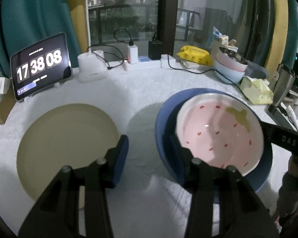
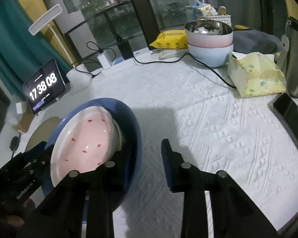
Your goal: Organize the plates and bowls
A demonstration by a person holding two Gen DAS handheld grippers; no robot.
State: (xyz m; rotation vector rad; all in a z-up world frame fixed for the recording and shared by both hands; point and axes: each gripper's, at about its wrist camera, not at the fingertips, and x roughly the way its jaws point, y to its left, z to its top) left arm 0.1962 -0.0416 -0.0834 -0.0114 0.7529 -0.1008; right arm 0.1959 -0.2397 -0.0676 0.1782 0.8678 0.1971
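While the strawberry-print pink plate [image 1: 220,132] sits tilted inside the blue plate [image 1: 164,123], stacking looks only partly done. The tan plate [image 1: 65,138] lies apart to the left on the white tablecloth [image 1: 145,87]. Nested pastel bowls [image 2: 209,41] with a steel bowl on top stand at the far edge.

Left gripper [image 1: 149,152]: jaws partly open, nothing clamped; one finger by the pink rim, contact unclear.

Right gripper [image 2: 143,160]: jaws partly open, empty.

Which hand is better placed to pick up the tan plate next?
Left: the left gripper hangs right beside the tan plate, while the right gripper is past the blue dish.
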